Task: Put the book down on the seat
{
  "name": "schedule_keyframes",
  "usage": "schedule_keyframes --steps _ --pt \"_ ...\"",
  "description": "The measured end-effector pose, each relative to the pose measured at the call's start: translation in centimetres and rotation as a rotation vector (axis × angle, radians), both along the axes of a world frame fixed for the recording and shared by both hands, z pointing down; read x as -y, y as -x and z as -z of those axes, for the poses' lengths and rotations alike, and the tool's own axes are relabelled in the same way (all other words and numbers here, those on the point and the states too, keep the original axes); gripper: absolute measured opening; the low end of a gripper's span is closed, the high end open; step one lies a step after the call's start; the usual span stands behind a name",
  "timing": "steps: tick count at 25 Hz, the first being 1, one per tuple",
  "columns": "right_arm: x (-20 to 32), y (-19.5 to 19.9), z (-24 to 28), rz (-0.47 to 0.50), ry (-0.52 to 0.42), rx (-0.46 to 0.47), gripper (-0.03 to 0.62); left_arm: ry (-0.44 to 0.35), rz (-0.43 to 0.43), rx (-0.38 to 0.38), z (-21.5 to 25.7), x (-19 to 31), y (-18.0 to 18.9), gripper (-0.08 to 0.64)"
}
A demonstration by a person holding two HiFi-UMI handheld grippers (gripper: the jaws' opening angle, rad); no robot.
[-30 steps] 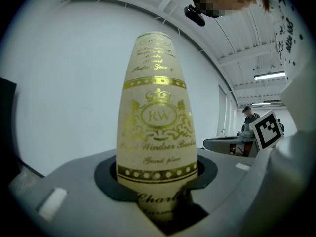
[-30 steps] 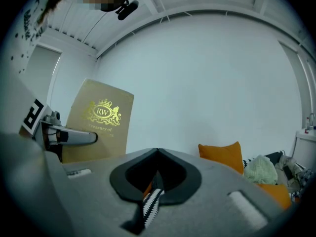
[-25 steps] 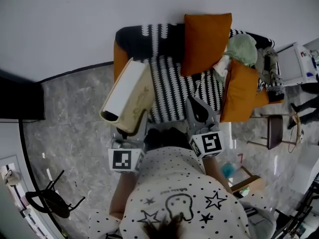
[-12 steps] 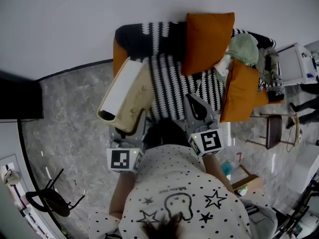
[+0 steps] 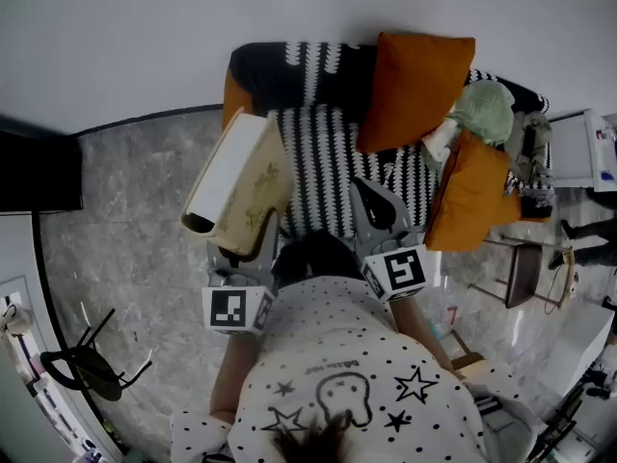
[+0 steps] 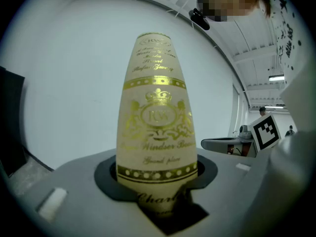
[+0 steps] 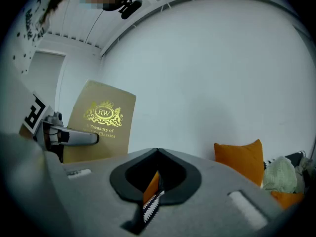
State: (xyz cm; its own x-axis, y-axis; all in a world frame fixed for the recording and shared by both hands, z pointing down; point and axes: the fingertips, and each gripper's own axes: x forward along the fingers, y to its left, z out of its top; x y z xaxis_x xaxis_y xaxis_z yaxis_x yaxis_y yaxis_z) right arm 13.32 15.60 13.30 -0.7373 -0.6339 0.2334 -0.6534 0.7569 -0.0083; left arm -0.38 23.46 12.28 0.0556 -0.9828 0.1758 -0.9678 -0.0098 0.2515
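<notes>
Armchair with black-and-white zigzag striped cover [image 5: 333, 172], orange square cushions [image 5: 419, 90] at its back and right arm. Thick beige hardback book with gold lettering [image 5: 241, 183] is tilted at the chair's left front edge, not on the seat. Left tool [image 5: 241, 247] clamps the book's lower end. Right tool [image 5: 378, 205] closed, empty, over the seat front.

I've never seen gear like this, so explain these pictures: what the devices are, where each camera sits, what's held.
A person holds a two-jaw gripper in each hand. The top-down picture comes from a camera on their head; the other two cameras ride on the grippers, looking along the jaws. The left gripper clamps a thick beige book with gold lettering, close to a striped armchair bearing orange cushions. The right gripper is shut and empty.
</notes>
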Motion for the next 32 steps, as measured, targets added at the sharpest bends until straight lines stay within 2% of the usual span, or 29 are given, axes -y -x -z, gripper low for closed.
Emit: schedule_keyframes --steps 4,10,16,23,32 --pt "2.4 -0.1 -0.3 0.038 0.005 0.011 0.002 0.004 0.042 0.005 -0.1 1.8 -0.2 0.222" --pt "6.2 0.5 -0.4 0.119 0.017 0.014 0.002 0.019 0.144 -0.031 -0.4 3.7 -0.2 0.222" --pt "7.4 0.6 -1.1 0.155 0.047 0.022 0.002 0.027 0.206 -0.021 -0.4 4.1 -0.2 0.222" --pt "7.2 -0.1 -1.4 0.094 0.083 0.021 0.002 0.053 0.147 0.002 -0.1 4.6 -0.3 0.222" --pt "6.8 -1.4 -2.0 -0.031 0.105 -0.002 0.002 0.081 -0.013 -0.018 -1.0 6.3 -1.3 0.222"
